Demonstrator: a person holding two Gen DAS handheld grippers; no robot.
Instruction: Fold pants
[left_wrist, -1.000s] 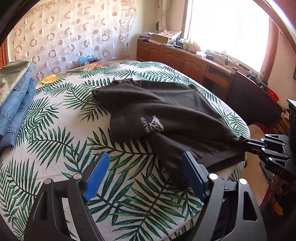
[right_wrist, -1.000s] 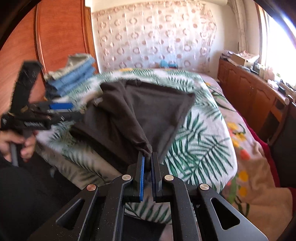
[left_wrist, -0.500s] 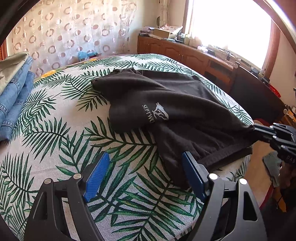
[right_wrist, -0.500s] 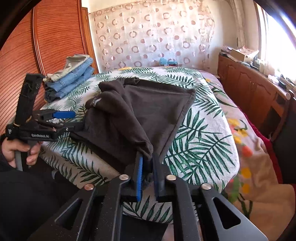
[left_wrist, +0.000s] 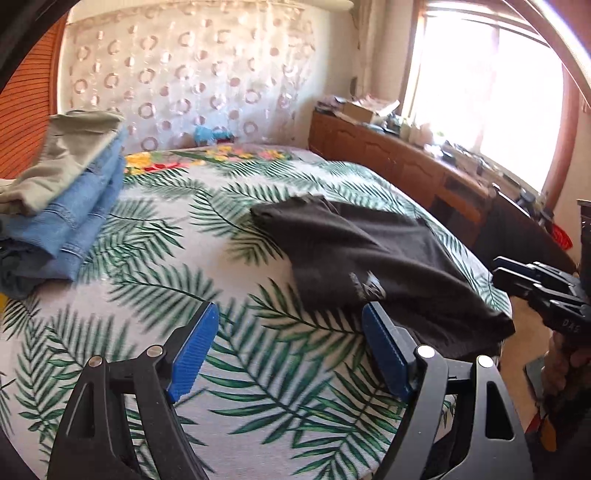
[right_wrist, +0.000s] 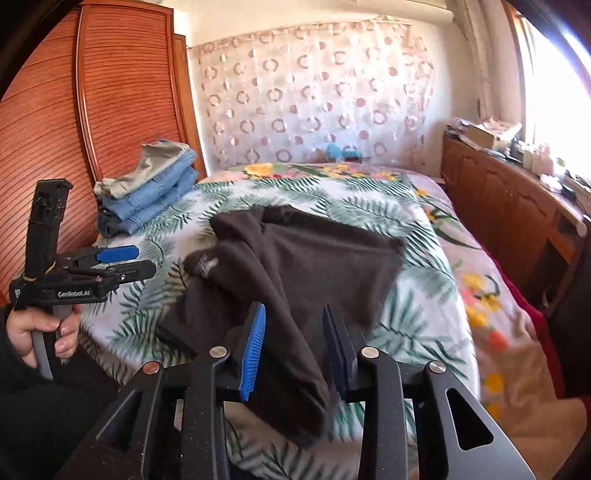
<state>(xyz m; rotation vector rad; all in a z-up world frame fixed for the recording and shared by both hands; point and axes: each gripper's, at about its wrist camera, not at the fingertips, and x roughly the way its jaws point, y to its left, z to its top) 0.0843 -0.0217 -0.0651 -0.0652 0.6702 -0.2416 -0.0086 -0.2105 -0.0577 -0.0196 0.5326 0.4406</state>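
Observation:
Dark grey pants (left_wrist: 369, 254) with a small white logo lie crumpled on the palm-leaf bedspread (left_wrist: 147, 266), one end hanging over the near bed edge (right_wrist: 295, 387). My left gripper (left_wrist: 288, 350) is open and empty above the bedspread, just left of the pants. My right gripper (right_wrist: 293, 350) is open, its blue pads (right_wrist: 253, 354) either side of the hanging end of the pants (right_wrist: 310, 258) without pinching it. The right gripper also shows at the right edge of the left wrist view (left_wrist: 535, 284), and the left gripper at the left of the right wrist view (right_wrist: 122, 264).
A stack of folded jeans and khaki trousers (left_wrist: 62, 199) sits at the bed's far left corner (right_wrist: 147, 192). A wooden sideboard (left_wrist: 406, 166) with clutter runs under the window on the right. A slatted wooden wardrobe (right_wrist: 92, 129) stands left.
My right gripper has opened and let go of the pants' end, which now hangs over the bed edge. Both grippers have pulled back and tilted up slightly.

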